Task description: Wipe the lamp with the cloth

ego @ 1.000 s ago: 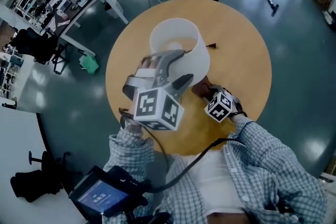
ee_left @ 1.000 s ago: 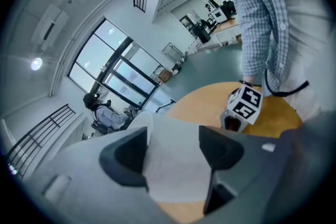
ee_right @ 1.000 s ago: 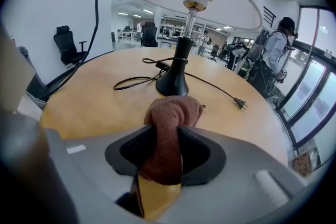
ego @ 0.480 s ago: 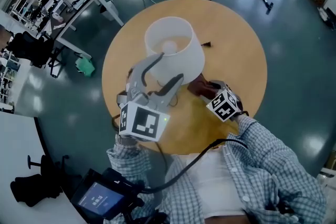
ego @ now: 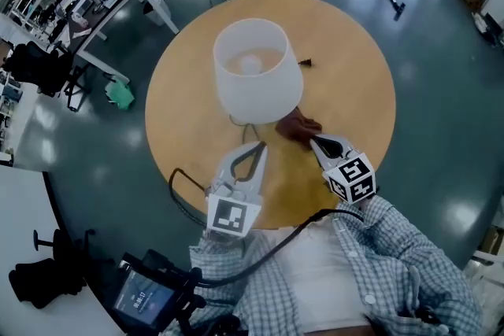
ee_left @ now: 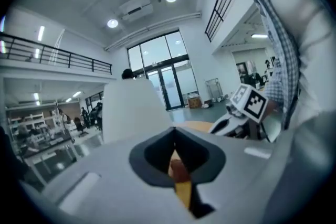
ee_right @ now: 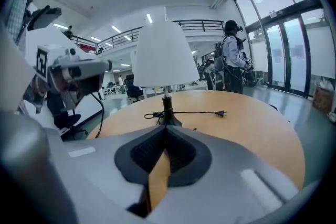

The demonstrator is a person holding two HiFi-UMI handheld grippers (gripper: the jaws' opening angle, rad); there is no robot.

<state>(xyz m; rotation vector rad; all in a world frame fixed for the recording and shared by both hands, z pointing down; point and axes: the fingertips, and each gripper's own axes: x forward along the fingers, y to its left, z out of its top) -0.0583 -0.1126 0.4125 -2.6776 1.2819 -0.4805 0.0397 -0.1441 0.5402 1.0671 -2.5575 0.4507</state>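
The lamp (ego: 256, 71), with a white shade on a thin black stem, stands on the round wooden table (ego: 354, 83). A brown cloth (ego: 298, 126) lies crumpled on the table by the lamp's base. My left gripper (ego: 257, 147) points at the lamp from the near side, below the shade, its jaws closing to shut on nothing. My right gripper (ego: 315, 142) hovers just behind the cloth, its jaws likewise closing to shut, empty. The right gripper view shows the lamp (ee_right: 164, 55) straight ahead and the left gripper (ee_right: 79, 73) at left.
The lamp's black cord and plug (ee_right: 220, 112) trail across the table behind the base. A black cable (ego: 177, 185) loops over the table's near left edge. Desks and a green object (ego: 118, 93) stand on the floor at left; a person (ee_right: 231, 55) stands beyond the table.
The left gripper dropped from beside the shade toward the near table edge, and its spread jaws came together. The right gripper lifted back off the cloth, which stays on the table.
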